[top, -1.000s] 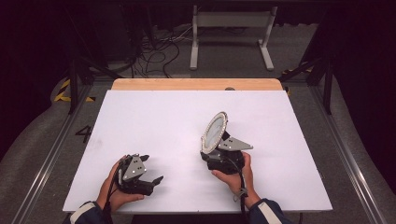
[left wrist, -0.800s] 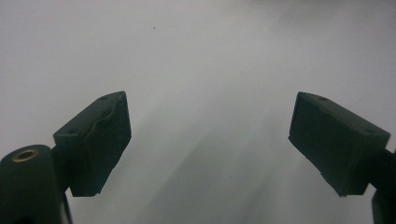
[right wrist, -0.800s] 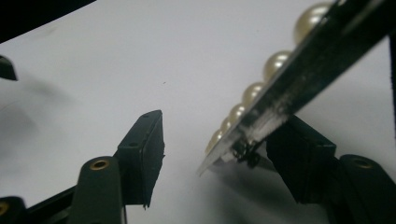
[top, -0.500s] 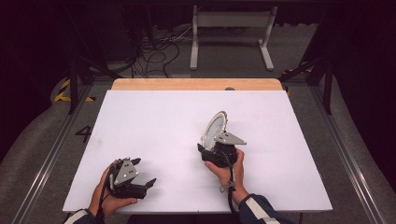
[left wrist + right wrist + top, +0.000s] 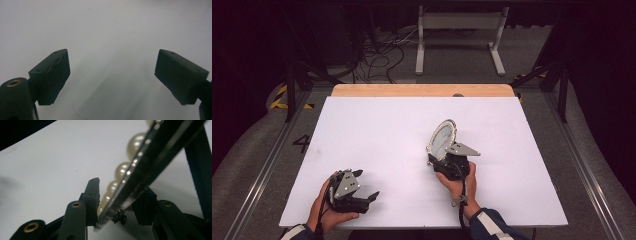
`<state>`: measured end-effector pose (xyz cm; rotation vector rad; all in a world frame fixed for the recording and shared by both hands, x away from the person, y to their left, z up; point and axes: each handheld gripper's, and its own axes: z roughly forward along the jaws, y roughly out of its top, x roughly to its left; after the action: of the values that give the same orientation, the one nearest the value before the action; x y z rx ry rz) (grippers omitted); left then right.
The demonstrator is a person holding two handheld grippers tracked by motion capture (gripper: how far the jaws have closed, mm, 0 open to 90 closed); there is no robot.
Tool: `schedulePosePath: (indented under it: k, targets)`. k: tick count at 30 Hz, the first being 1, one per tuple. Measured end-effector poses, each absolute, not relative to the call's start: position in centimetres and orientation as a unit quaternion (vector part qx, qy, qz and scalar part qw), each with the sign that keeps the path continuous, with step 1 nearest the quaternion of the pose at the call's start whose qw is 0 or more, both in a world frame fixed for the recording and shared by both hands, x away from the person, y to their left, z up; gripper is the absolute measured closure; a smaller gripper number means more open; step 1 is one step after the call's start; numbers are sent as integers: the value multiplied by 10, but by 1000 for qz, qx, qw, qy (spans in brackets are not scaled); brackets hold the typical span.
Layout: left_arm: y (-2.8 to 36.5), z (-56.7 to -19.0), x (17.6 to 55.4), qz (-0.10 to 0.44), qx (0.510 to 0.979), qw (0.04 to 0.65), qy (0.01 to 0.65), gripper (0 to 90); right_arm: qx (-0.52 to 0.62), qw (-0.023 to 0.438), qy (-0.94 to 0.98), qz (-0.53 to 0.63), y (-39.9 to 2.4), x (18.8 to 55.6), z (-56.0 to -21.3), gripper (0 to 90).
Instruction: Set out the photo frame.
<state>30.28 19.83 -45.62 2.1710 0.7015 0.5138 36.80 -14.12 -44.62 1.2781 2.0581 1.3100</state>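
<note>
A round mirror (image 5: pixel 442 136) with a rim of pearl beads stands tilted up from the white table (image 5: pixel 377 130), right of the middle. My right gripper (image 5: pixel 439 156) holds its lower edge. In the right gripper view the mirror (image 5: pixel 140 162) runs edge-on between the two jaws, with the pearls against the left pad (image 5: pixel 93 195). These jaws have just been closing on it, and my right gripper (image 5: pixel 120 193) is shut on it. Near the front left edge my left gripper (image 5: pixel 371 196) rests in a hand, pointing right. It (image 5: pixel 111 75) is open over bare table.
A wooden strip (image 5: pixel 422 90) runs along the table's far edge. Behind it on the floor stand a grey metal frame (image 5: pixel 459 30) and loose cables (image 5: pixel 377 57). Metal rails (image 5: pixel 267 165) flank both sides of the table.
The mirror has turned slightly in the right gripper and shows a narrower face. The left hand has shifted a little to the left near the front edge.
</note>
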Motion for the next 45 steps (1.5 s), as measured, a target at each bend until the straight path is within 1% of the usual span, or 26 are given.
schedulePosePath:
  k: [5, 11, 17, 27, 40, 45]
  targets:
    - [195, -456, 305, 198, 856, 392, 274, 135, 446, 188, 741, 466, -146, 365, -445, 650]
    - [187, -458, 310, 181, 858, 399, 268, 137, 440, 172, 749, 464, -153, 361, -444, 681]
    - [179, -459, 315, 177, 864, 397, 255, 137, 426, 155, 762, 463, -161, 357, -442, 713]
    - [172, -457, 319, 170, 864, 404, 248, 137, 406, 127, 780, 459, -170, 354, -439, 735]
    - [165, -455, 329, 168, 864, 407, 244, 136, 393, 105, 793, 454, -178, 352, -438, 758]
    - [157, -453, 342, 172, 865, 407, 237, 136, 390, 102, 795, 453, -180, 350, -438, 759]
